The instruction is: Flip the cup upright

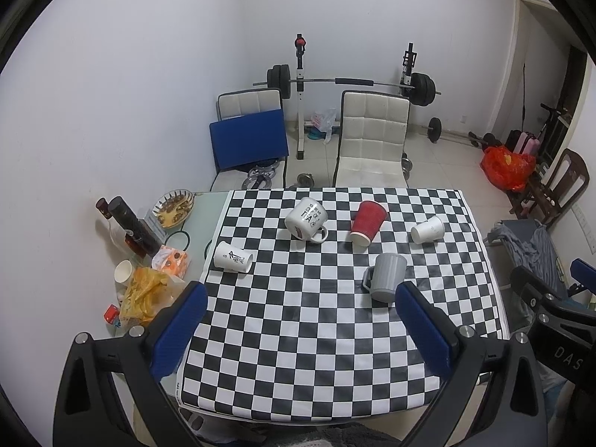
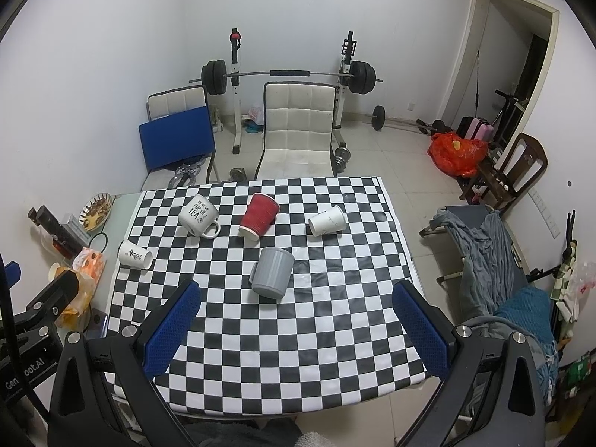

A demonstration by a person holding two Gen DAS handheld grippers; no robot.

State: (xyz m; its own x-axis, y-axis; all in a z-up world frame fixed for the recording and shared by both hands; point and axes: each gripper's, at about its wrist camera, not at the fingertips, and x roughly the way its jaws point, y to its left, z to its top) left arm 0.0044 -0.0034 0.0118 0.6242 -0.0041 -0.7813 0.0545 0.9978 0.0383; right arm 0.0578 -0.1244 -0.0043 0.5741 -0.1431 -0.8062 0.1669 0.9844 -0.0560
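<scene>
Several cups lie on their sides on the checkered cloth (image 1: 298, 335): a grey mug (image 1: 385, 277) (image 2: 272, 273), a red paper cup (image 1: 367, 222) (image 2: 259, 216), a white "TEA" mug (image 1: 307, 219) (image 2: 197, 216), a small white cup (image 1: 427, 229) (image 2: 327, 220) at the right, and a white printed cup (image 1: 232, 257) (image 2: 135, 255) at the left edge. My left gripper (image 1: 300, 294) is open and empty, above the near half of the table. My right gripper (image 2: 296, 294) is open and empty, with the grey mug just beyond its fingers.
The table's left strip holds dark bottles (image 1: 130, 223), a snack bowl (image 1: 175, 206), an orange bag (image 1: 147, 296) and a paper cup (image 1: 123, 272). Two white chairs (image 1: 372, 138) and a barbell rack (image 1: 350, 82) stand behind. A cot with grey cloth (image 2: 484, 253) is to the right.
</scene>
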